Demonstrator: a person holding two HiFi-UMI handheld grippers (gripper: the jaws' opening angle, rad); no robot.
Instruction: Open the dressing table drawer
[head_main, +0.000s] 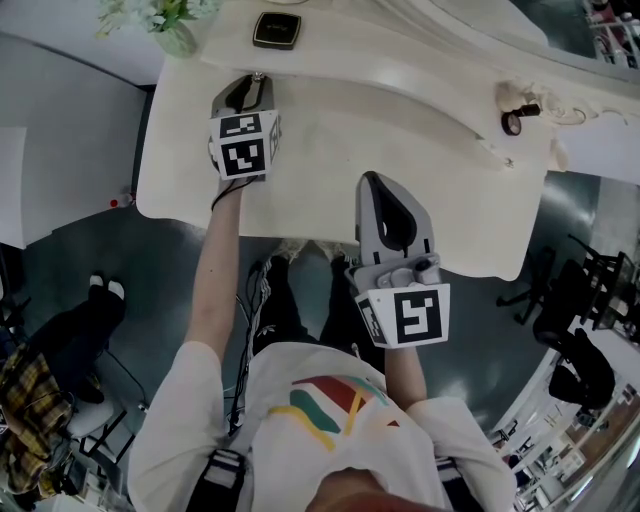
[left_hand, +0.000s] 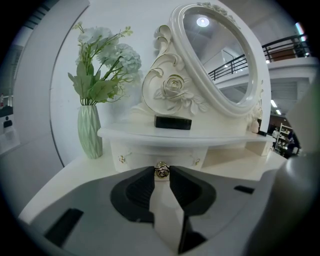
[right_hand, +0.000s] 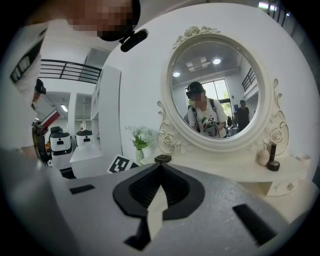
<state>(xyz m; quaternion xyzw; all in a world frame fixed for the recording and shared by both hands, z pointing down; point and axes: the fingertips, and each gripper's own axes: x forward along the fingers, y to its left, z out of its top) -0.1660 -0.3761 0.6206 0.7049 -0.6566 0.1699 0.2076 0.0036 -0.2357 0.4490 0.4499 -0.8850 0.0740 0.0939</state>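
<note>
White dressing table (head_main: 400, 130) | vase (left_hand: 90, 131) — flowers (left_hand: 102, 65) inside | left tool (left_hand: 161, 176) grasping drawer knob (left_hand: 161, 170) | right tool (right_hand: 160, 165) clenched — empty

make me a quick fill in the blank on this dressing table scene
The left hand-held gripper is shut on the gold ____ of the drawer. The flowers stand in a pale green ____. The right hand-held gripper, jaws shut, holds ____. The black box sits below the oval ____.
Missing: knob; vase; nothing; mirror.

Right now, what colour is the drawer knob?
Gold; the knob shows best in the left gripper view.
</note>
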